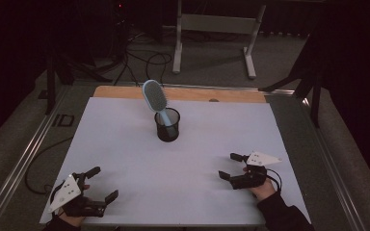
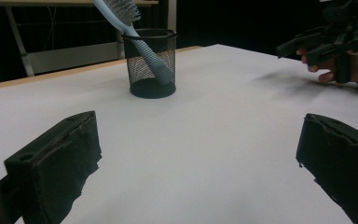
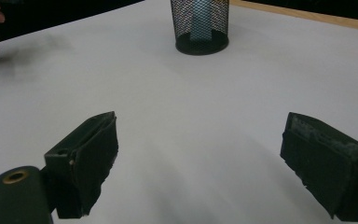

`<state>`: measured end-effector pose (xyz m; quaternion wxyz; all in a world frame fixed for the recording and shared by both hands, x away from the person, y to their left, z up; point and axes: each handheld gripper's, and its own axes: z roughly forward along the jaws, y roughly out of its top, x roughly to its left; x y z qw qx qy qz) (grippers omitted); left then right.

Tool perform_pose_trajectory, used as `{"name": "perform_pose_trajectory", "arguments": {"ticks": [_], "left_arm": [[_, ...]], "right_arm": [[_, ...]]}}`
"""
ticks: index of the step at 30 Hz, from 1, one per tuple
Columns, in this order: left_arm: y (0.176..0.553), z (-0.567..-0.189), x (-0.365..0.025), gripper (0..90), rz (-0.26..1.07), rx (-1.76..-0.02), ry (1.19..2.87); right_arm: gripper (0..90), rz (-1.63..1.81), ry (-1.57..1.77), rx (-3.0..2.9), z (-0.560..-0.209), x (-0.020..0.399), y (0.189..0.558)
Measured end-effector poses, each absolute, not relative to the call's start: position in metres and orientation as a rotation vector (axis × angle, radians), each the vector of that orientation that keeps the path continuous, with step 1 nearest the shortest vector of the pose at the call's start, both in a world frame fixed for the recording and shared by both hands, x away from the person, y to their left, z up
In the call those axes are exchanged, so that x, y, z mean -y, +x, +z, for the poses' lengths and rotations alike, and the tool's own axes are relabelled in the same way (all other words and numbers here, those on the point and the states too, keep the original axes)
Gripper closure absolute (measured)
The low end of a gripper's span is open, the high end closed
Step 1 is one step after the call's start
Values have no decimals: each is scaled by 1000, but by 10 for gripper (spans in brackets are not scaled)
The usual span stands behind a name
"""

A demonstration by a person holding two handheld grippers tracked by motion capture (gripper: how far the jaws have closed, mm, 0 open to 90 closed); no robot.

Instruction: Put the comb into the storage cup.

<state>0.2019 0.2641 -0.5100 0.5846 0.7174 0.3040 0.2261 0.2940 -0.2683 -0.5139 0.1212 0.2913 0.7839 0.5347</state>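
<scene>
A black mesh cup (image 1: 167, 124) stands upright on the white sheet (image 1: 125, 144), a little behind the table's middle. A light blue hairbrush (image 1: 155, 98) stands handle-down in it, its head leaning to the back left over the rim. My left gripper (image 1: 103, 183) rests open near the front left corner, nothing between its jaws. My right gripper (image 1: 229, 166) rests open at the front right, also with nothing in it. In the left gripper view the cup (image 2: 150, 64) and brush (image 2: 135, 32) stand ahead, with the other gripper (image 2: 326, 39) at the right. The right gripper view has the cup (image 3: 199, 25) at top centre.
A wooden strip (image 1: 188, 94) of table edge runs along the back of the sheet. Metal rails (image 1: 19, 163) flank the table. Beyond it stand a white frame (image 1: 214, 33) and cables (image 1: 144, 60) on the floor. Bare sheet lies between the grippers and the cup.
</scene>
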Motion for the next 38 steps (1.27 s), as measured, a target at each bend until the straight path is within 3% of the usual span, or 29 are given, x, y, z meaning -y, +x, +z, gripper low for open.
{"name": "perform_pose_trajectory", "arguments": {"ticks": [19,38], "left_arm": [[202,-510,-265,0,528,-707,1674],[202,-510,-264,0,521,-708,1672]], "right_arm": [[109,1455,956,-2238,-511,299,261],[112,1440,940,-2250,-514,296,261]]}}
